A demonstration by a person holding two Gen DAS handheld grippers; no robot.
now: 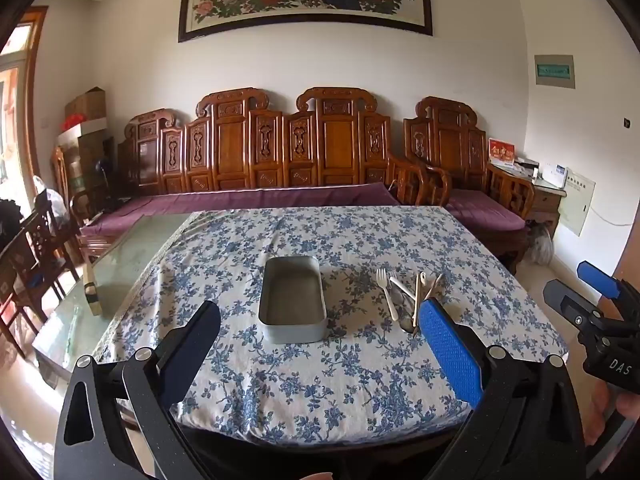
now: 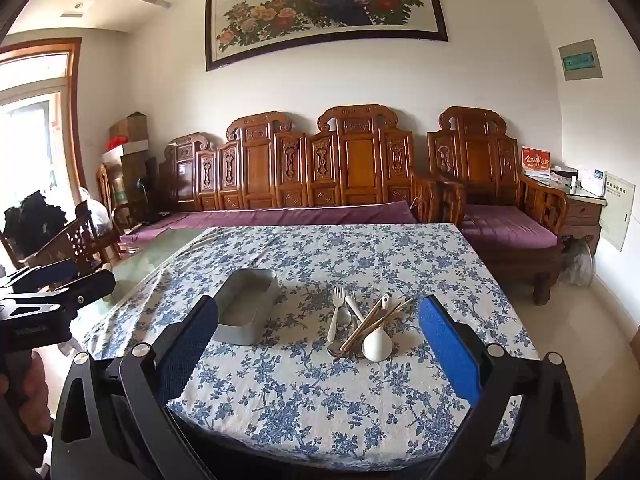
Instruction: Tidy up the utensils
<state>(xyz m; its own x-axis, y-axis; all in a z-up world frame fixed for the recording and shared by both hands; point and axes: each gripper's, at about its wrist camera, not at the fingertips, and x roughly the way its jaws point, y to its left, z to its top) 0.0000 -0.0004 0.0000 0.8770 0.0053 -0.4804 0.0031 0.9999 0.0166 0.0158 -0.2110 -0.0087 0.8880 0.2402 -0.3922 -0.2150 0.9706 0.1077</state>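
Nothing is put away yet, so the job is right at the start.

In the left wrist view, the left gripper [image 1: 320, 344] sits at the bottom of the picture with its jaws wide apart and nothing between them. Just above it, in the middle, the gray tin [image 1: 292, 322] stands on the flowery tablecloth [image 1: 320, 392], and it is empty. To the right of the tin lies the pile of utensils [image 1: 408, 300], near it but not touching.

In the right wrist view, the pile shows better: a white fork [image 2: 336, 314], brown chopsticks [image 2: 372, 326] crossed over it, a white spoon [image 2: 377, 345] and a metal spoon [image 2: 337, 347]. The right gripper [image 2: 318, 346] hangs low in the picture, jaws wide apart and holding nothing.

Every utensil is left to go in the tin, I think.
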